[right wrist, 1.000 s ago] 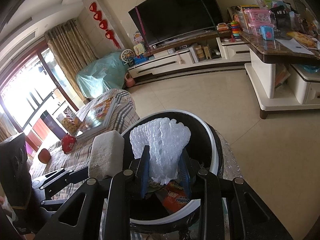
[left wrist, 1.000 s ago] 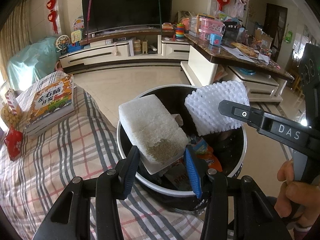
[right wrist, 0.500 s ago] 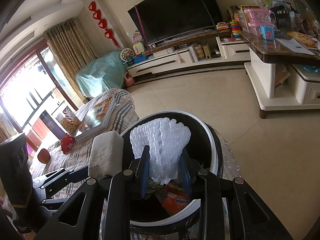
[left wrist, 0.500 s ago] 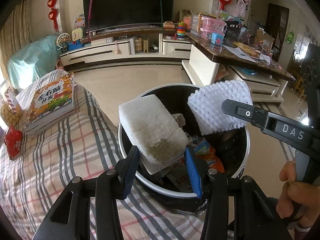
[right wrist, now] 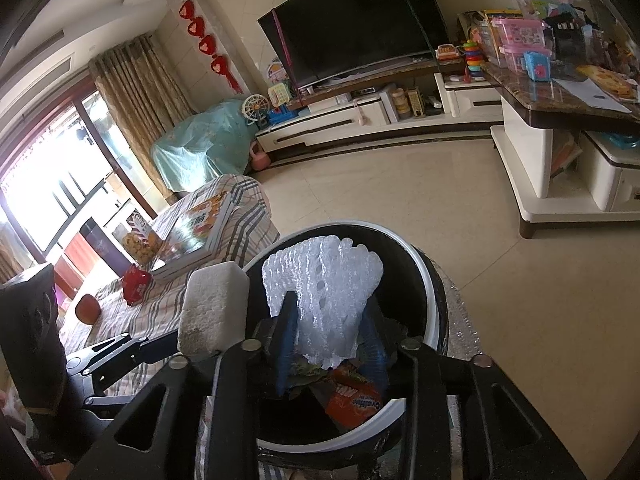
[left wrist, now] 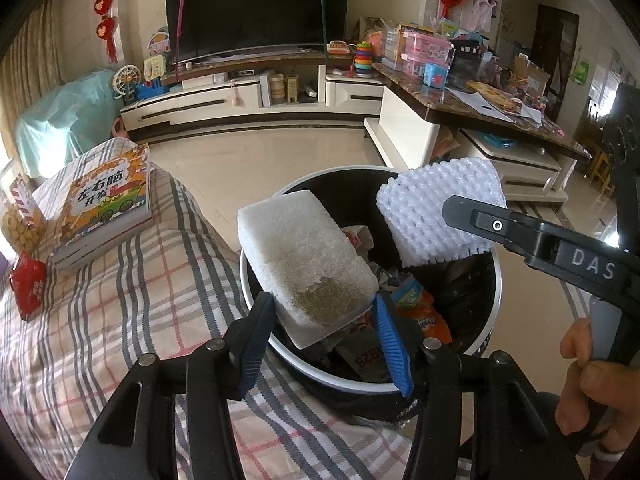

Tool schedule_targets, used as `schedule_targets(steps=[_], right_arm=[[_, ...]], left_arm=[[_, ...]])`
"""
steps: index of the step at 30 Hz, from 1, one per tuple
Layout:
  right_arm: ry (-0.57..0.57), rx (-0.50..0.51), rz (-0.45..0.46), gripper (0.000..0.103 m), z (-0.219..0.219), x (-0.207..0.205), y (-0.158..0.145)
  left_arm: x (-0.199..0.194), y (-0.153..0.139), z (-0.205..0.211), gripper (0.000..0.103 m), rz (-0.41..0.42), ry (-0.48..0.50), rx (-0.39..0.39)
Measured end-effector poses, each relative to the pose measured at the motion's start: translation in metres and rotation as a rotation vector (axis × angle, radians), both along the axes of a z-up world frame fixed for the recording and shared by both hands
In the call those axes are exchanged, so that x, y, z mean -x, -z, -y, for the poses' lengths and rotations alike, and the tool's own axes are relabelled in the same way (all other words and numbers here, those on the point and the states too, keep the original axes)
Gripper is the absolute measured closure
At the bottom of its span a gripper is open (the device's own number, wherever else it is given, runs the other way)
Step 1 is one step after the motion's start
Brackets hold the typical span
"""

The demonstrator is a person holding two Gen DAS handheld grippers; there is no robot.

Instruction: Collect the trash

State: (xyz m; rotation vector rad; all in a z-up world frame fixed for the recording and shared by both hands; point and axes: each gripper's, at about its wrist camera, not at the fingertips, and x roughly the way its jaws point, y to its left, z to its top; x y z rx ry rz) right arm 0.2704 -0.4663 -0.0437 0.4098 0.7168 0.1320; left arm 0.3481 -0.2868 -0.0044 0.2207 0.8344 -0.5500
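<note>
A black trash bin with a white rim [left wrist: 316,370] [right wrist: 430,280] stands by the plaid-covered seat, holding wrappers and an orange packet [right wrist: 354,400]. My left gripper [left wrist: 324,300] holds a white foam block [left wrist: 300,248] [right wrist: 212,308] over the bin's near rim. Its jaws are opening, with both pads touching the block's lower edges. My right gripper [right wrist: 330,320] hangs over the bin with a white foam net sleeve [right wrist: 324,292] [left wrist: 436,208] between its fingers. Those jaws are opening too, and a gap shows beside the right pad.
A picture book [left wrist: 104,204], a red packet [left wrist: 26,284] and a snack box [left wrist: 20,220] lie on the plaid cover [left wrist: 120,320] at left. A cluttered coffee table [left wrist: 460,108] stands at right, bare tiled floor beyond the bin. A person's hand [left wrist: 592,376] grips the right handle.
Both pairs of jaws have spread slightly. The net sleeve has loosened between the right pads. The block and both hands stay where they were.
</note>
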Motion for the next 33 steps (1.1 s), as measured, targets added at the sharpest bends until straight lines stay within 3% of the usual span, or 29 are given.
schedule_targets(steps=[7,12,18,26,33], right_arm=[[0.017,-0.008,0.013,0.036,0.004,0.006,-0.005],[0.022,-0.009,0.032,0.028,0.002,0.017,-0.015],[0.028,-0.031,0.048,0.009,-0.009,0.038,-0.020],[0.014,-0.066,0.046,0.008,-0.031,0.073,-0.014],[0.006,-0.027,0.086,0.008,-0.059,0.107,-0.014]], left_arm=[[0.005,-0.003,-0.007,0.040,0.010,-0.010,0.008],[0.016,-0.007,-0.020,0.036,0.025,-0.025,0.034],[0.047,-0.007,-0.056,0.027,0.069,-0.102,0.084],[0.094,-0.002,-0.095,0.024,0.076,-0.165,0.152],[0.130,-0.001,-0.131,0.023,0.104,-0.232,0.197]])
